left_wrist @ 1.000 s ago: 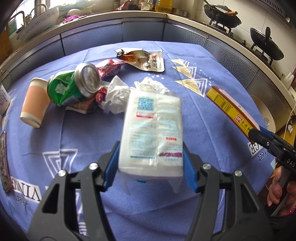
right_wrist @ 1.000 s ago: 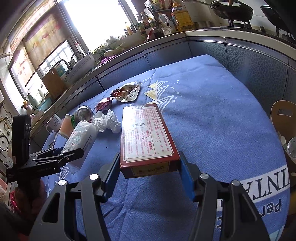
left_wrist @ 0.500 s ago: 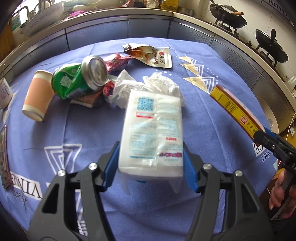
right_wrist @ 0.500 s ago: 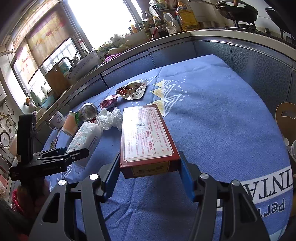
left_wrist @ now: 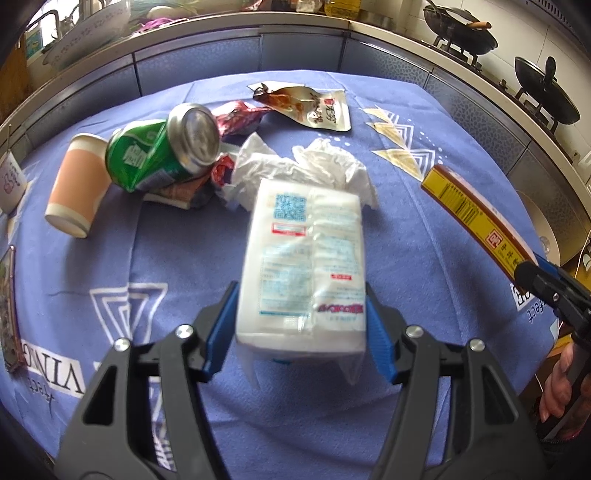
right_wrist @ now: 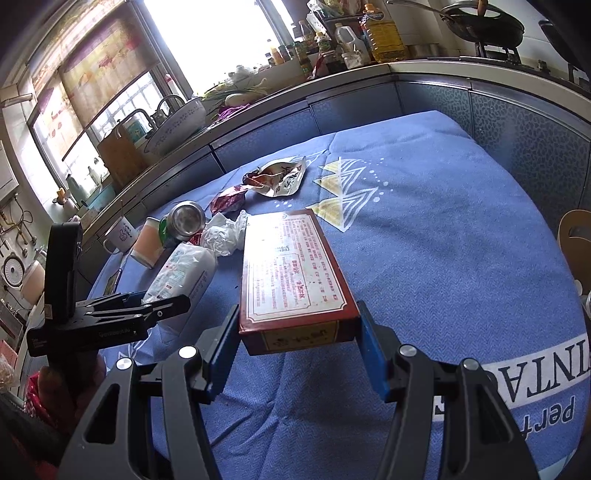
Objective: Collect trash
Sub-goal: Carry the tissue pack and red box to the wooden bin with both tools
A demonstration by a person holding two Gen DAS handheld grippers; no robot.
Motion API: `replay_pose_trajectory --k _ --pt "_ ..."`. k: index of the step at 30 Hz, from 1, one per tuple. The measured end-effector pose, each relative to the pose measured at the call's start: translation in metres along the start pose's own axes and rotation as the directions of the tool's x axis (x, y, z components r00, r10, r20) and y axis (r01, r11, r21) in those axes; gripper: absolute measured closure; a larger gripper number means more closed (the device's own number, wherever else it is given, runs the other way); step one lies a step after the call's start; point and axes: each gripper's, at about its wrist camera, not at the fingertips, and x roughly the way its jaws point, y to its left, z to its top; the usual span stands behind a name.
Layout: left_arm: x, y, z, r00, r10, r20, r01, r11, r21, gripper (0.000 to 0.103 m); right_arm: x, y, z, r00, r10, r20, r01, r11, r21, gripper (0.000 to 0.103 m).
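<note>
My left gripper [left_wrist: 301, 325] is shut on a white tissue pack [left_wrist: 304, 258] and holds it above the blue tablecloth [left_wrist: 184, 258]. My right gripper [right_wrist: 297, 339] is shut on a flat red box [right_wrist: 291, 273], held above the cloth; the box also shows in the left wrist view [left_wrist: 476, 214]. Beyond the pack lie crumpled white tissue [left_wrist: 306, 166], a crushed green can [left_wrist: 162, 151], a paper cup [left_wrist: 75, 188], a red wrapper [left_wrist: 236, 118] and a torn snack pouch [left_wrist: 310, 107]. The left gripper and pack show in the right wrist view [right_wrist: 177, 273].
A white mug [left_wrist: 9, 181] stands at the table's left edge. A flat packet [left_wrist: 9, 306] lies at the near left. A kitchen counter [left_wrist: 258, 26] curves behind the table, with woks [left_wrist: 461, 29] on a stove at right. A wooden chair back [right_wrist: 576, 236] stands at right.
Both grippers have moved forward toward the trash pile, each still holding its item. The can, tissue and wrappers look closer and larger now.
</note>
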Motion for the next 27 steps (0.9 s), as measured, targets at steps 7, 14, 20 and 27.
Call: replay_pose_trajectory --k 7,14,20,27 --pt "0.002 -0.026 0.016 1.000 -0.020 0.005 0.020 0.997 0.068 0.042 -0.020 -0.027 0.004 0.998 -0.040 0.052 0.037 0.998 0.052 0.044" --pt "0.008 -0.094 0.046 0.993 -0.114 -0.004 0.112 0.974 0.195 0.042 -0.065 -0.082 0.004 0.978 -0.156 0.137 0.134 0.979 0.153 0.044" --pt "0.016 -0.186 0.073 0.969 -0.244 -0.047 0.245 0.911 0.332 0.042 -0.114 -0.163 0.001 0.925 -0.358 0.126 0.315 0.910 0.271 0.044" --pt "0.043 -0.307 0.092 0.921 -0.352 -0.165 0.388 0.798 0.461 0.042 -0.133 -0.278 -0.014 0.928 -0.373 0.007 0.319 0.804 0.502 0.044"
